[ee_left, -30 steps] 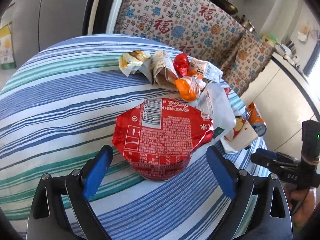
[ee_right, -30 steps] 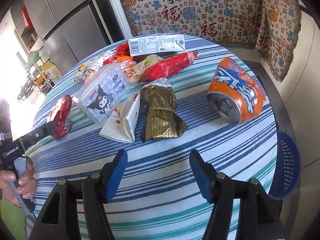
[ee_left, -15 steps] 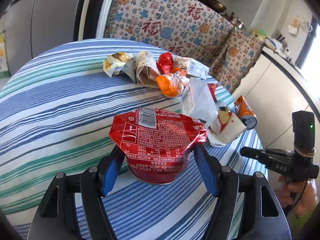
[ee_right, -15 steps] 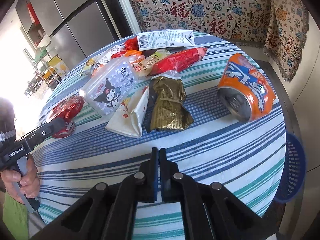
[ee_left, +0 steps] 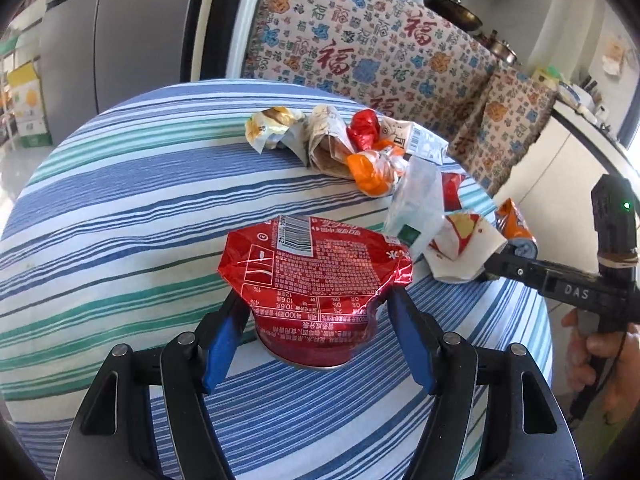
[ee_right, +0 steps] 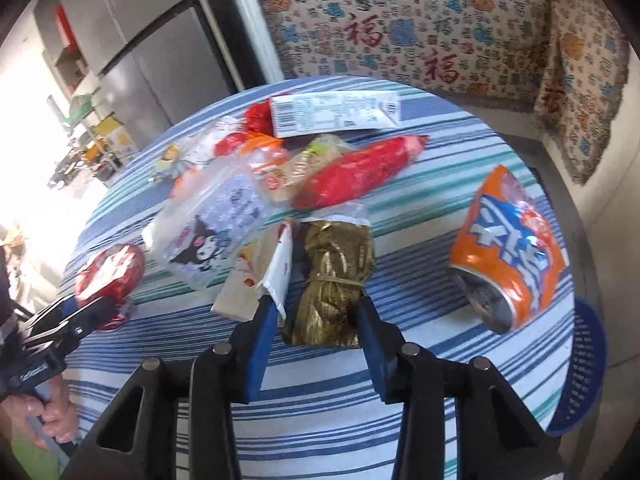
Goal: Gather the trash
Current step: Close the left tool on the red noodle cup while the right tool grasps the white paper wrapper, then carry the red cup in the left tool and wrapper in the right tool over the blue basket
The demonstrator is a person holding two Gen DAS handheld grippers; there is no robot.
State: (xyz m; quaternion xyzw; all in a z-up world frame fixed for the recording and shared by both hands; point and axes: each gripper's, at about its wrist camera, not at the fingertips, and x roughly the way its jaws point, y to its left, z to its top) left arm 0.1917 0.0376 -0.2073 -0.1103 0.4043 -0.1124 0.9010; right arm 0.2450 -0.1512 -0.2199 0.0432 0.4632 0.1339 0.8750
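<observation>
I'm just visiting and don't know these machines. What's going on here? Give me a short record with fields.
Setting: round table with a striped cloth, littered with trash
Left gripper: shut on the crushed red can
Right gripper: open, fingers on either side of the gold wrapped bundle
Other trash: crushed orange can, long red wrapper, white carton, clear cartoon bag
Bin: blue basket beside the table edge
Progress: the basket's inside is hidden
</observation>
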